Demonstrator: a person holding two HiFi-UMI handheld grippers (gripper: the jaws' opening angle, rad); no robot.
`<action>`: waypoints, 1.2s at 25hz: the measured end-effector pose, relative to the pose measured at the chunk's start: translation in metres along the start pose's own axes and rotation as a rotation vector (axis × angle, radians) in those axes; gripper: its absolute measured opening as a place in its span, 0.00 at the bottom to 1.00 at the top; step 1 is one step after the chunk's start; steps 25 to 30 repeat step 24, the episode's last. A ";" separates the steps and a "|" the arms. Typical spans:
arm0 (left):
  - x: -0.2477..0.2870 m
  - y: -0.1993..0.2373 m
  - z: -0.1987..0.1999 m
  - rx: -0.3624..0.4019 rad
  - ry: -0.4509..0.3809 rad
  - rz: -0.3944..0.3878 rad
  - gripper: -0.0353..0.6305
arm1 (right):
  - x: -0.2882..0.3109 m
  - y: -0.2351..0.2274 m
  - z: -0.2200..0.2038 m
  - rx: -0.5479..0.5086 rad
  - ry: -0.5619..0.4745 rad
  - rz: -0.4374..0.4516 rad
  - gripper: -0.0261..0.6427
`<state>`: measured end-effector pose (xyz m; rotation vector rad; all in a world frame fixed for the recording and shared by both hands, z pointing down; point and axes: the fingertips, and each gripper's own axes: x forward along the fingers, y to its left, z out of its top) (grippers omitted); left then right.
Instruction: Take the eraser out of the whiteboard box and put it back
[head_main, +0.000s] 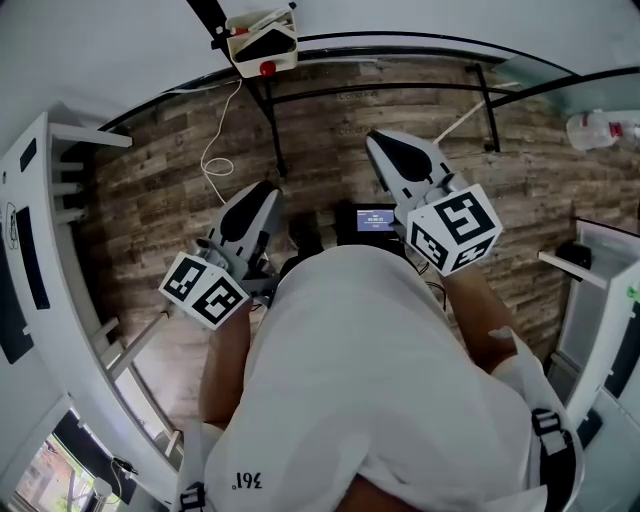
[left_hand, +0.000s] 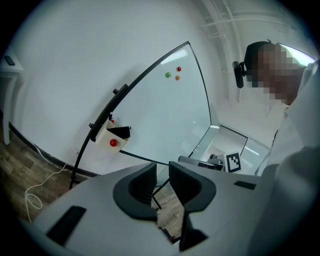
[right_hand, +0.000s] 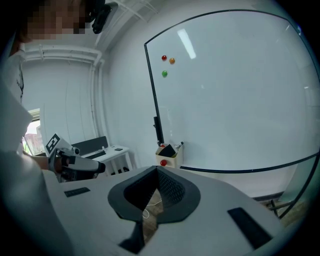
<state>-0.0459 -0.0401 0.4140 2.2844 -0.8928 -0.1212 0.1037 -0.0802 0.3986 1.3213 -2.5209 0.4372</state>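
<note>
The cream whiteboard box (head_main: 262, 42) with a red dot hangs at the whiteboard's lower left corner. The black eraser (head_main: 266, 46) stands tilted inside it. The box (left_hand: 111, 137) shows far ahead in the left gripper view and is small and distant (right_hand: 169, 156) in the right gripper view, where the eraser (right_hand: 167, 150) sticks out of its top. My left gripper (head_main: 262, 195) is held in front of my body, its jaws (left_hand: 162, 172) a little apart with nothing between. My right gripper (head_main: 380, 140) is raised further out, shut and empty (right_hand: 156, 172). Both are well short of the box.
The whiteboard (right_hand: 240, 90) carries three small magnets (right_hand: 164, 58) and stands on black legs (head_main: 270, 120) on a wood floor. A white cable (head_main: 215, 150) loops on the floor by the wall. White desks (head_main: 40, 200) stand at left, a plastic bottle (head_main: 600, 128) at right.
</note>
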 end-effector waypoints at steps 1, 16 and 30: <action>0.000 0.000 0.000 -0.001 0.001 -0.001 0.18 | 0.000 0.000 0.000 -0.004 0.000 -0.002 0.08; -0.002 0.001 -0.001 -0.002 0.008 -0.014 0.18 | -0.001 0.003 0.006 -0.031 -0.018 -0.014 0.07; 0.003 -0.002 -0.003 0.002 0.021 -0.026 0.18 | -0.004 0.001 0.006 -0.034 -0.020 -0.022 0.07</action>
